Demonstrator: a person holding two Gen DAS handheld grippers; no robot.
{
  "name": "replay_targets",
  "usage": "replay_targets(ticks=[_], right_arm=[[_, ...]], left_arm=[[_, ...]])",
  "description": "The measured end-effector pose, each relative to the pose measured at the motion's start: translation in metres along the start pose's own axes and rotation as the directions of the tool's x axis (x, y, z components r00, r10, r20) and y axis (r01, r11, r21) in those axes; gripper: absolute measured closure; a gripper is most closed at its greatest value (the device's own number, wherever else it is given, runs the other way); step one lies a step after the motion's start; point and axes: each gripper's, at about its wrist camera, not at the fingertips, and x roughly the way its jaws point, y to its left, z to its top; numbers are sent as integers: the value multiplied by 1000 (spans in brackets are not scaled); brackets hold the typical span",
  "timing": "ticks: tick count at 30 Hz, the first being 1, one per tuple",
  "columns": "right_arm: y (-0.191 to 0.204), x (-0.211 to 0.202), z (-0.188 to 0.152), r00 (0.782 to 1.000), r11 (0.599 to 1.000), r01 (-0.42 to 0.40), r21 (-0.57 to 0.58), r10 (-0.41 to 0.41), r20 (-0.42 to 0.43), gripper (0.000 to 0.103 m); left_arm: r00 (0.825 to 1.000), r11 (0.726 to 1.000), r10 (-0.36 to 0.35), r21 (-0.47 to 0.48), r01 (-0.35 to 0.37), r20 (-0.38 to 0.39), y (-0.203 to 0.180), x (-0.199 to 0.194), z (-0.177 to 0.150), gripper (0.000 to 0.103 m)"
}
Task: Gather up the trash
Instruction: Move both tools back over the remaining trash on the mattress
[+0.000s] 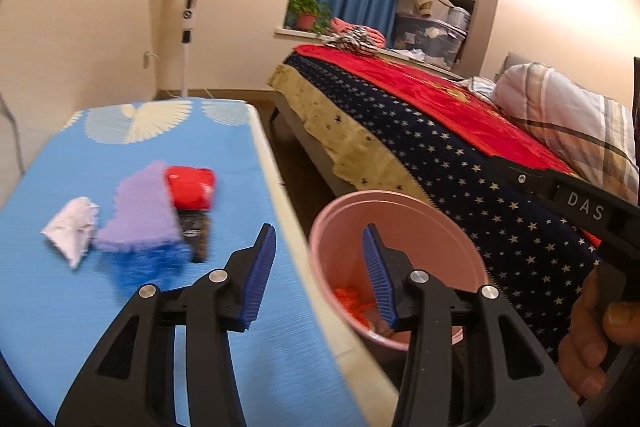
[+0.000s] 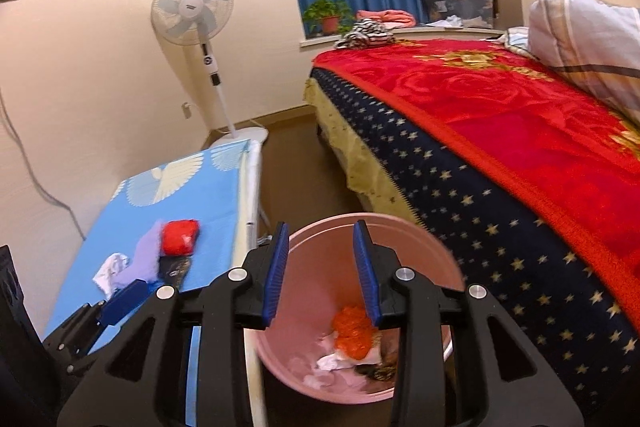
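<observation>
Over the pink bin (image 2: pixel 360 307) our right claw (image 2: pixel 322 271) hangs spread with nothing between its pads; orange and white scraps already lie at the bottom. Our left claw (image 1: pixel 318 277) is spread and empty too, straddling the worktop (image 1: pixel 60 307) edge. Left of it, farther along, the rest of the trash waits: white crumpled paper (image 1: pixel 72 227), purple foam piece (image 1: pixel 140 211), red wrapper (image 1: pixel 191 187), dark packet (image 1: pixel 196 231). They overlap, so one grab could drag a neighbour off the edge, missing the bin.
</observation>
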Motion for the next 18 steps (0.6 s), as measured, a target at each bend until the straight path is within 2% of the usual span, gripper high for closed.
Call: replay_targets(ticks=[5, 10, 15, 18], right_arm=[[16, -5, -7, 999, 999, -46, -11, 46, -5, 69], [33, -3, -12, 995, 996, -94, -2, 93, -22, 69], [59, 2, -17, 989, 989, -145, -12, 145, -38, 69], [72, 6, -20, 985, 986, -169, -13, 168, -51, 69]], left_arm=[[997, 997, 72, -24, -72, 1, 25, -19, -5, 58], [987, 985, 162, -63, -162, -17, 56, -33, -14, 58], [971, 967, 226, -99, -233, -74, 84, -36, -28, 57], [965, 964, 236, -102, -247, -113, 93, -33, -36, 57]])
